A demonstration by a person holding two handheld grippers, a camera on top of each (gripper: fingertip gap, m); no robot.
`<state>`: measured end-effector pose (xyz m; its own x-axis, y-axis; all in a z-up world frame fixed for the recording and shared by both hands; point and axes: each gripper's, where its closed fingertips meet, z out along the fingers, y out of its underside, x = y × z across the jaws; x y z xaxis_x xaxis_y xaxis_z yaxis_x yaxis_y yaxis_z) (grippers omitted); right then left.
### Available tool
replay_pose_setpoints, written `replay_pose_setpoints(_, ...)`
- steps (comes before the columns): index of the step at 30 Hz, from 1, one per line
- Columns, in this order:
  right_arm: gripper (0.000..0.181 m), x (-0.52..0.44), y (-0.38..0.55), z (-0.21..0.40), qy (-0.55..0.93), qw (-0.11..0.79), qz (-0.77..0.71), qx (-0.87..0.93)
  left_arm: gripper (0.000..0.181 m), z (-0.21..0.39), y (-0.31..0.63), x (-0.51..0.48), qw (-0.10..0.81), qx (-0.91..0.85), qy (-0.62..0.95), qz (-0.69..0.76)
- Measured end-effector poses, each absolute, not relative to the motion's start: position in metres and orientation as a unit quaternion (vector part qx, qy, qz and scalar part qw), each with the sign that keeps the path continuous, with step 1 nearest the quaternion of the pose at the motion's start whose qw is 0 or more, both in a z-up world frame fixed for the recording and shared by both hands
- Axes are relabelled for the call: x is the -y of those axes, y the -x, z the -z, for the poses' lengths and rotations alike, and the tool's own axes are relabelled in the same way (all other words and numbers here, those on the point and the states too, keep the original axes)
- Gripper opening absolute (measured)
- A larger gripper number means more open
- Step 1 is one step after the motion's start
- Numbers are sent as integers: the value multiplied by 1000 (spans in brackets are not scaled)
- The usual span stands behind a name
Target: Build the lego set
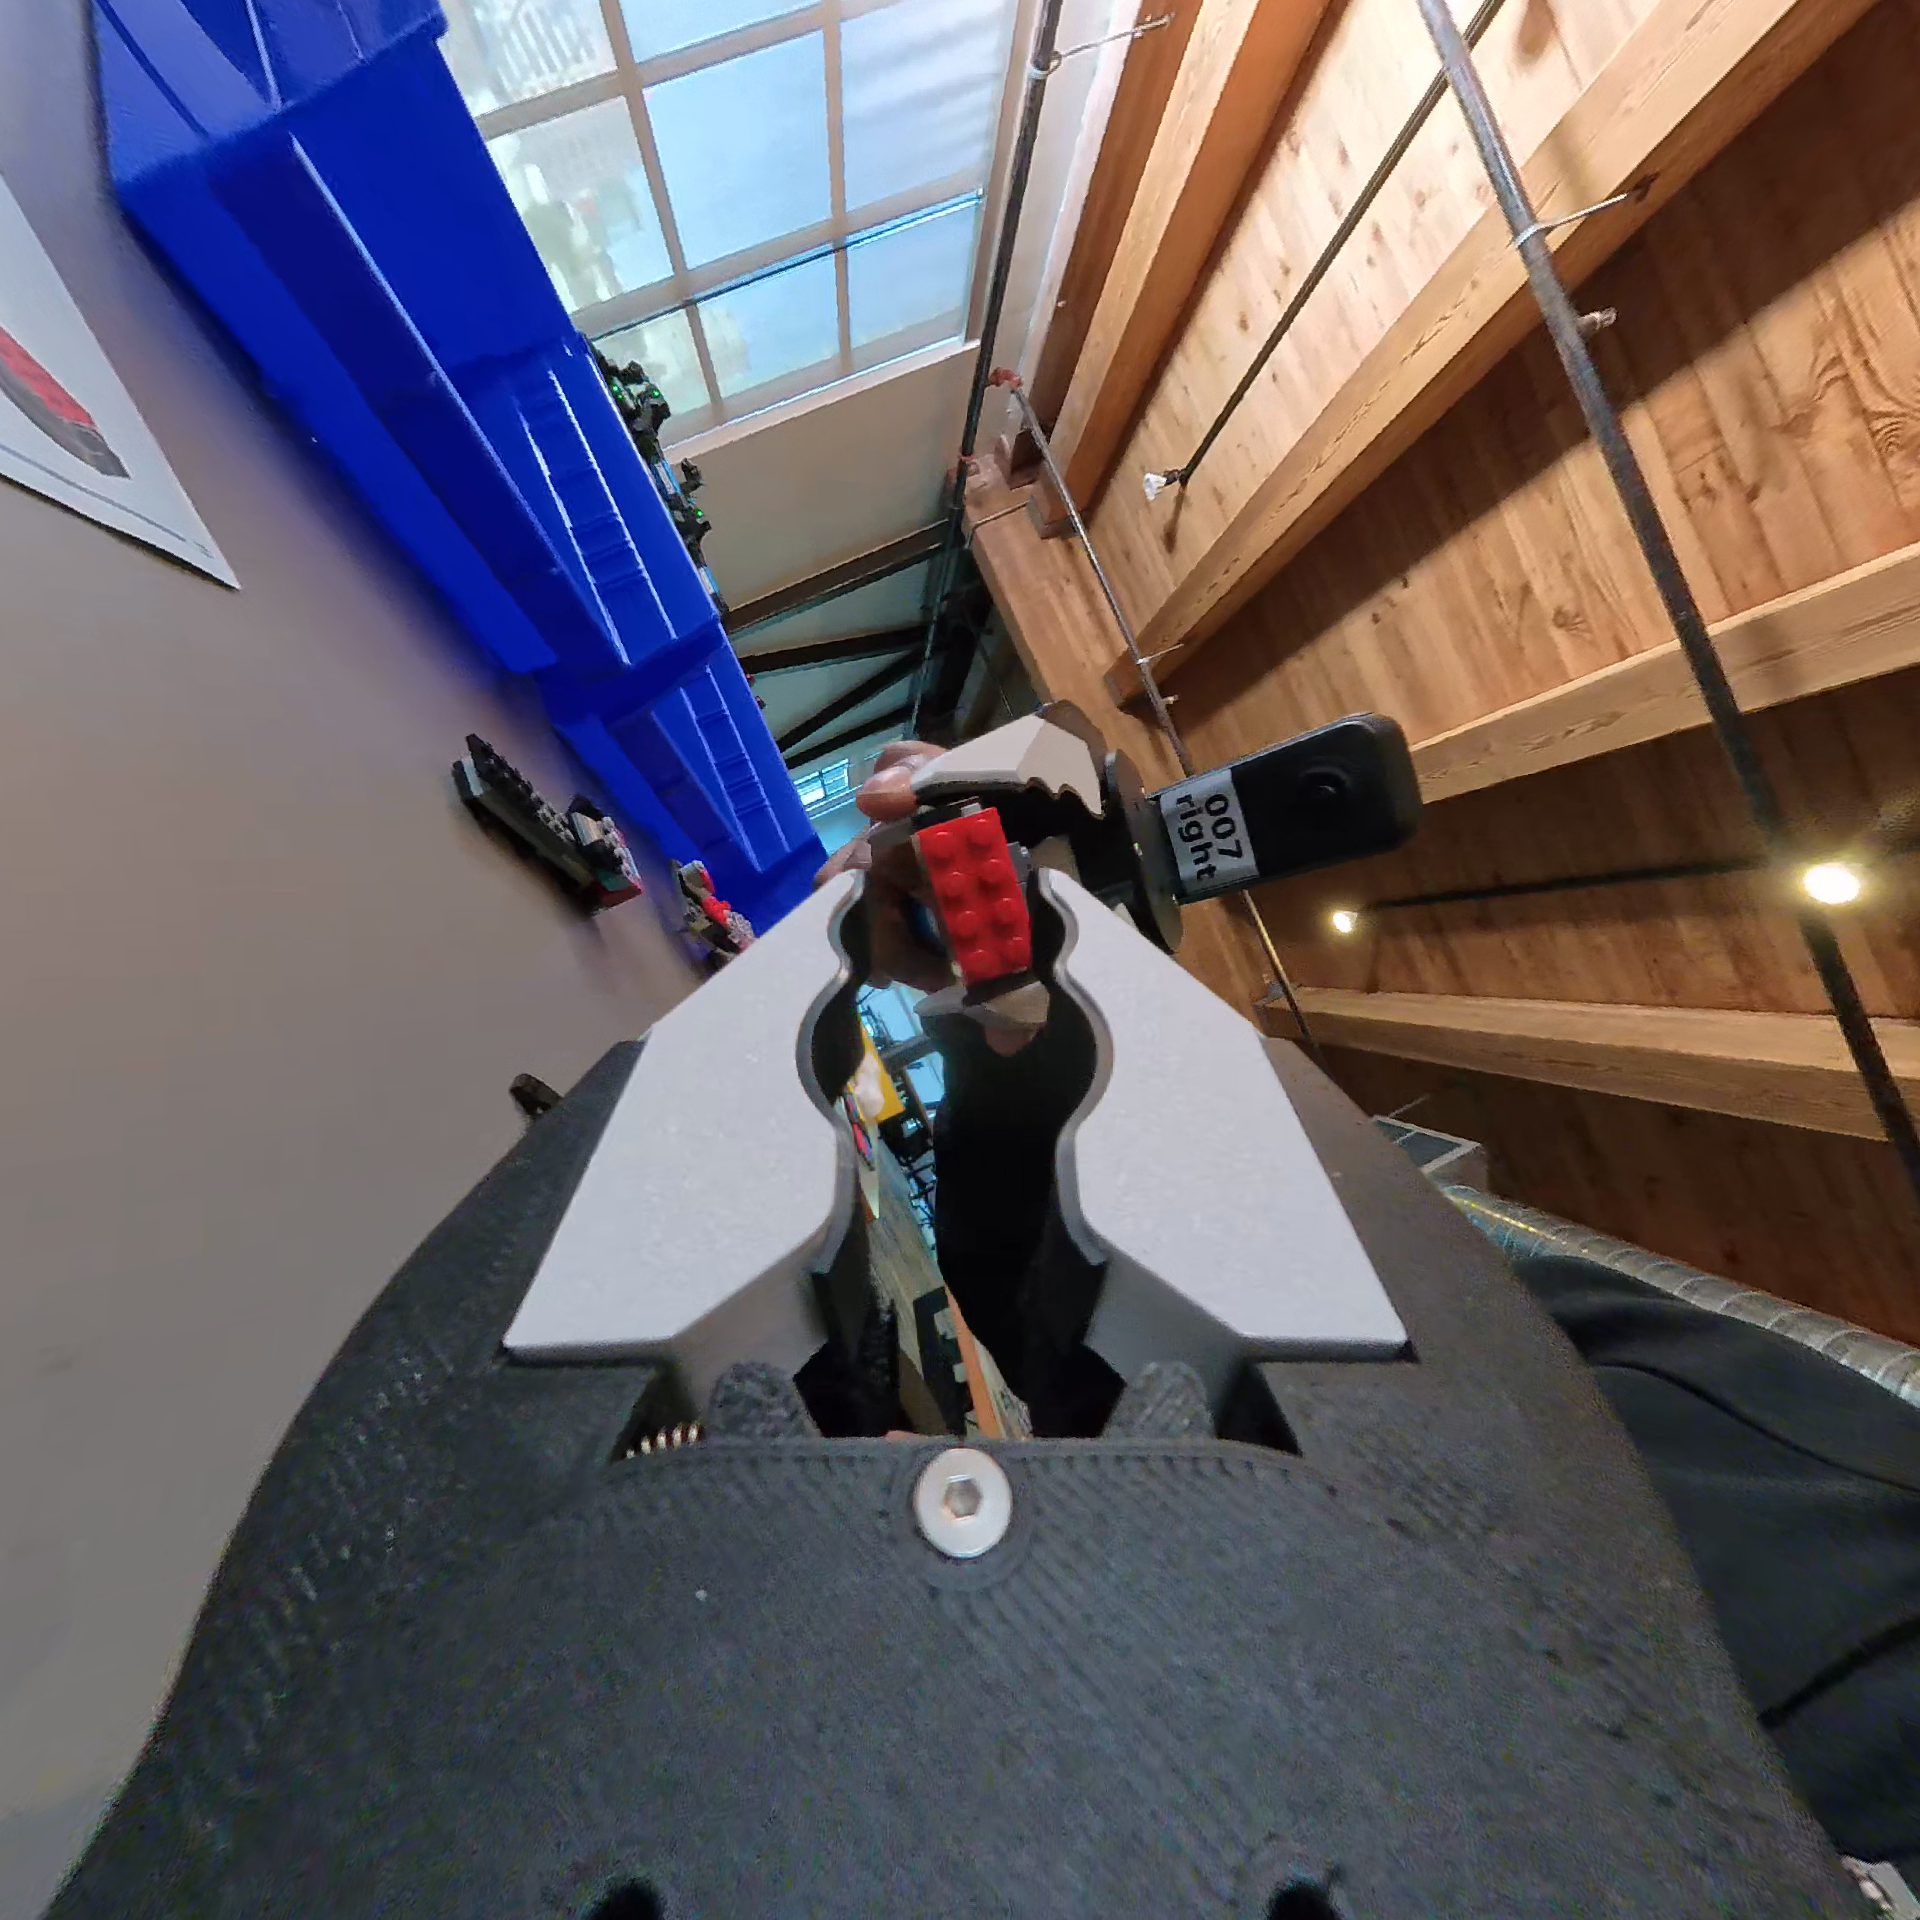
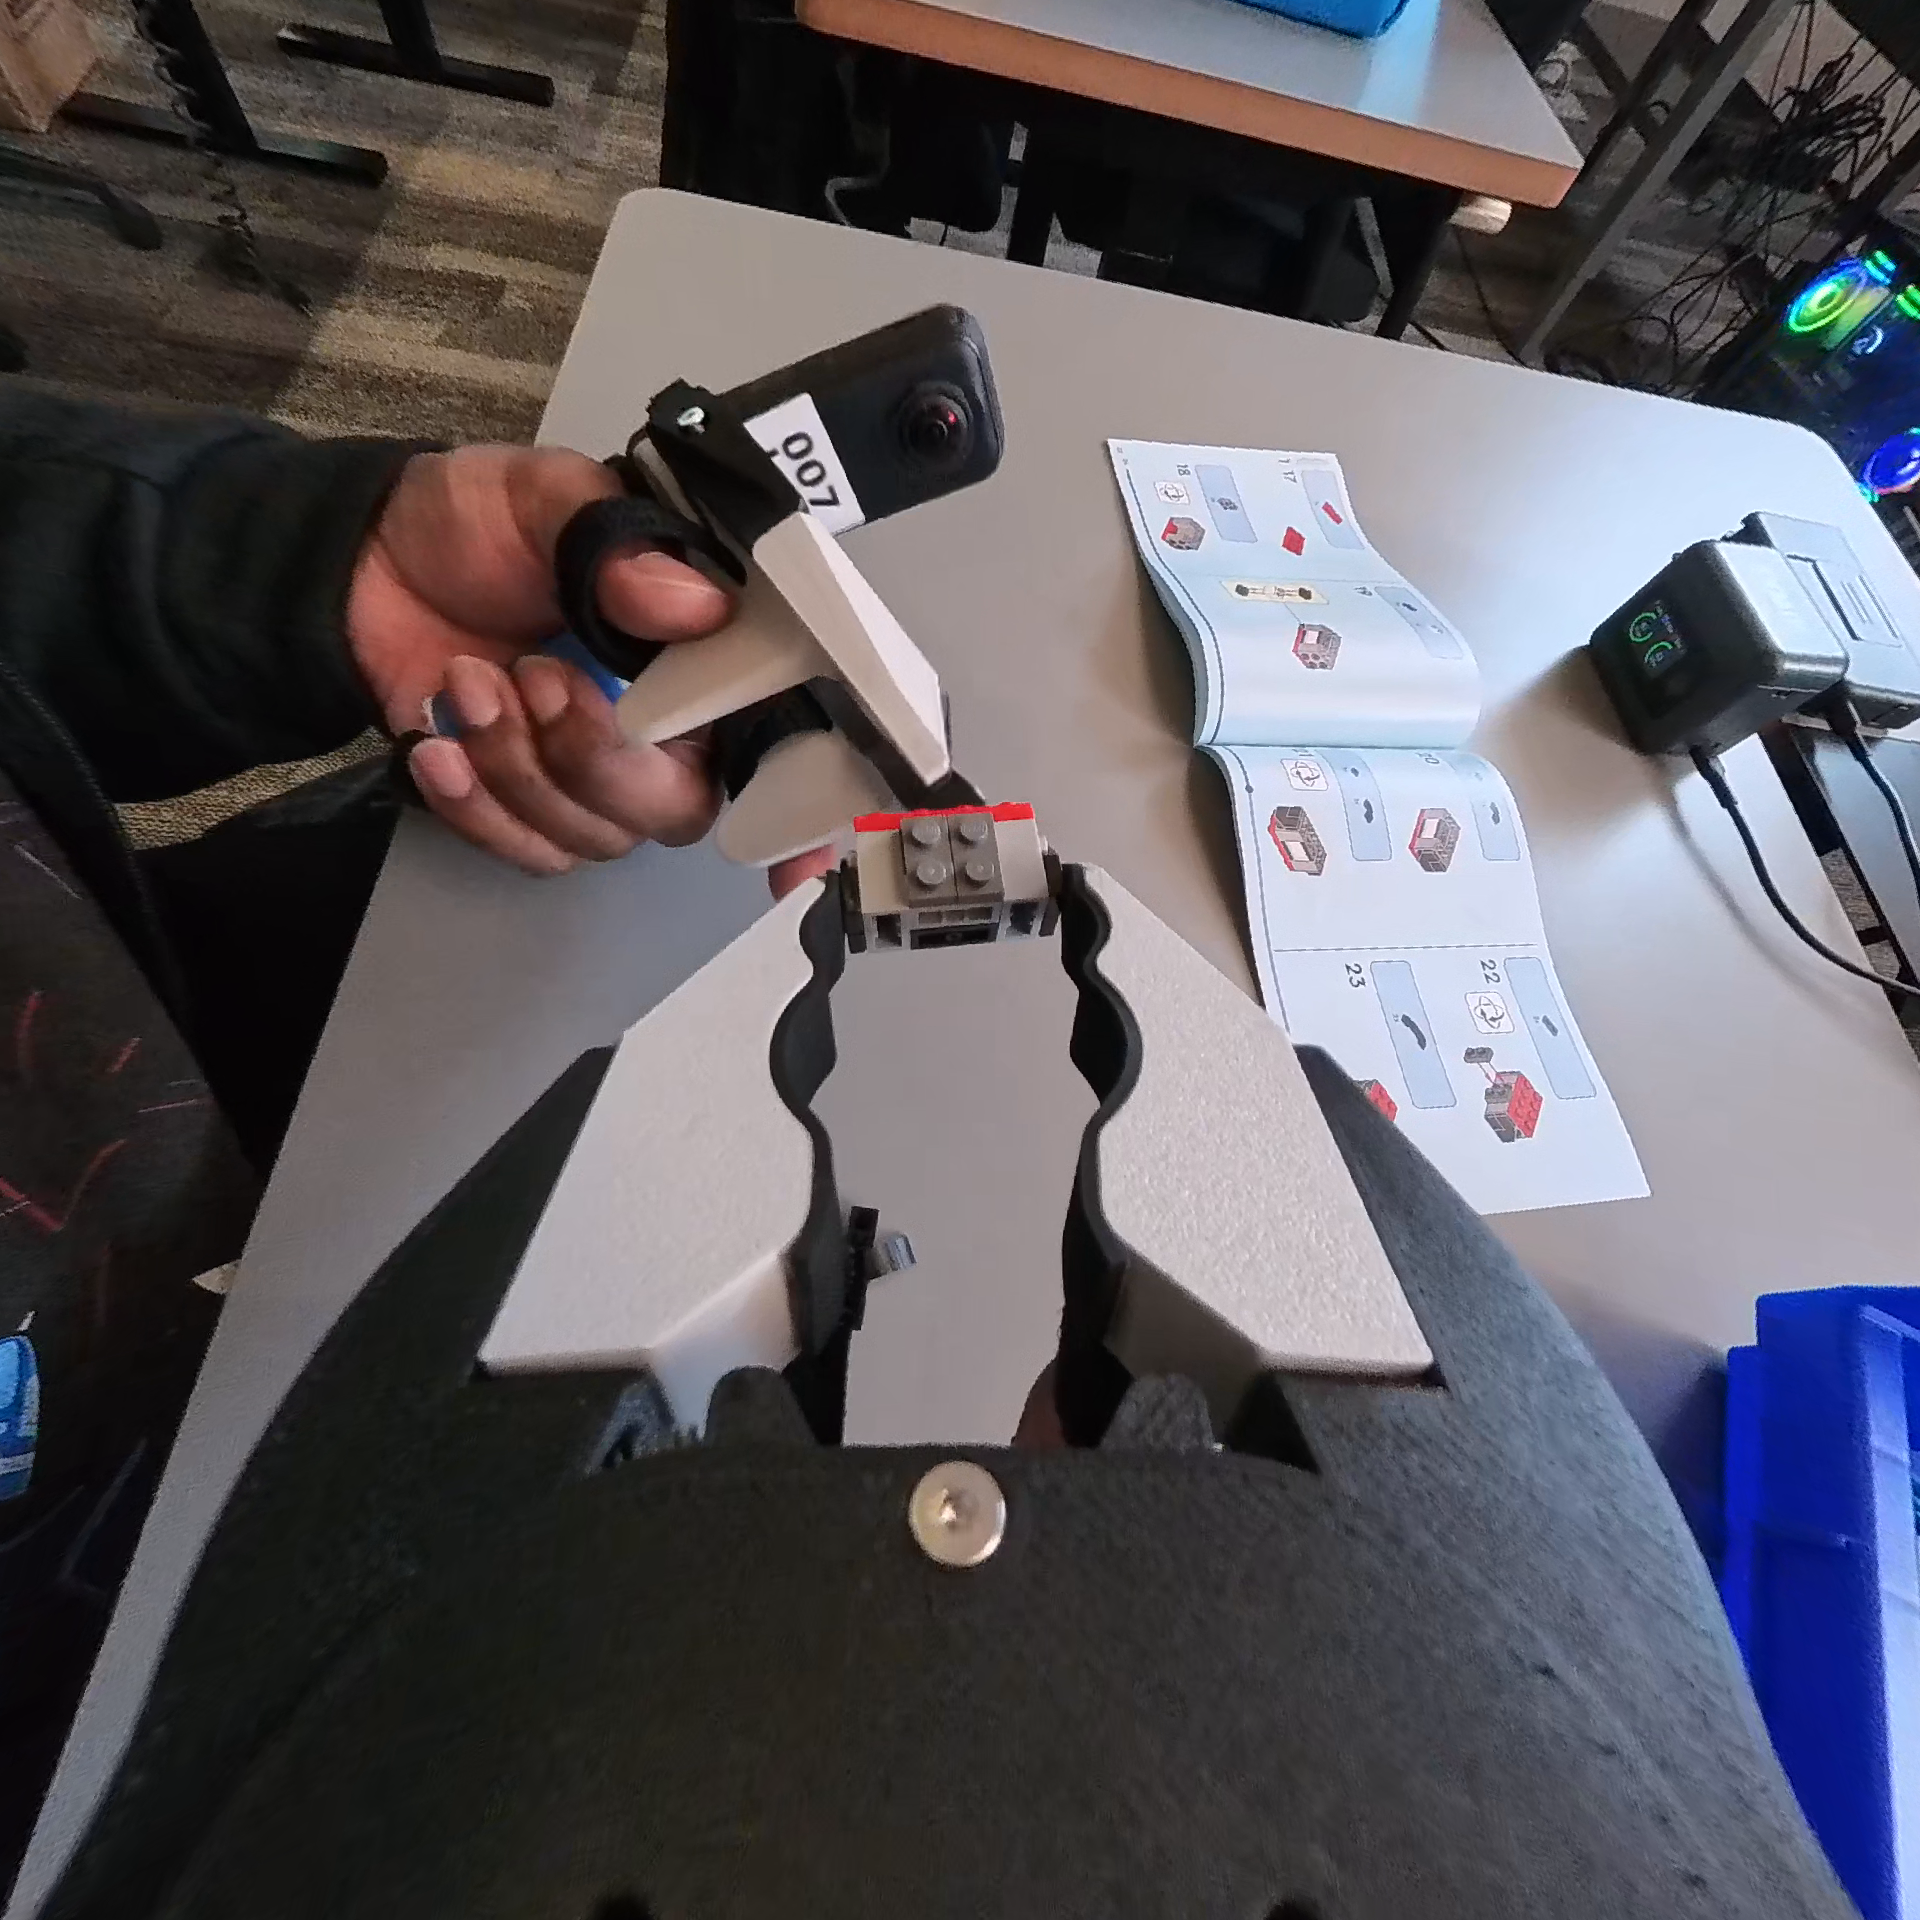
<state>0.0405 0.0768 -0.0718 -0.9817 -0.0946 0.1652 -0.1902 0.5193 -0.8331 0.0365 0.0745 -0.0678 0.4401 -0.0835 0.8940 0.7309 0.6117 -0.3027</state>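
My right tool [image 2: 951, 899] is clenched on the small lego build [image 2: 948, 883], held above the grey table [image 2: 1039, 343] between its two fingertips. From the right wrist view I see the build's grey side with four studs facing me and a red layer along its far edge.

My left tool [image 2: 831, 821] comes in from the left, gripped by a hand [image 2: 499, 665], and its tips meet the build at the red edge. In the left wrist view the red studded face [image 1: 975, 899] sits right between that tool's fingertips, which lie close on either side of it; I cannot tell whether they actually pinch it.

An open instruction booklet [image 2: 1371, 810] lies on the table to the right, with a black charger [image 2: 1714, 644] beyond it. A blue bin [image 2: 1829, 1538] sits at the near right corner.
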Motion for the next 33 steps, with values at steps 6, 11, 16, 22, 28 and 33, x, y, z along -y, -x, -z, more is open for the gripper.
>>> replay_pose_setpoints(6, 43, -77, -41, 70, -83, 49, -484, 870, 29, 62, -40, -78, 776, 444, 349, 280)
replay_pose_setpoints(11, 43, -79, -43, 68, -88, 44, -484, 870, 28, 62, -43, -81, 775, 437, 355, 287)
replay_pose_setpoints(16, 43, -79, -44, 67, -93, 42, -482, 870, 28, 60, -48, -87, 772, 424, 365, 300)
replay_pose_setpoints(22, 43, -78, -44, 67, -97, 40, -476, 873, 25, 60, -51, -90, 770, 418, 372, 307)
replay_pose_setpoints(28, 43, -77, -44, 68, -99, 39, -476, 873, 20, 59, -52, -89, 771, 416, 369, 309)
replay_pose_setpoints(33, 43, -77, -44, 67, -99, 34, -480, 871, 20, 58, -50, -85, 775, 417, 358, 312)
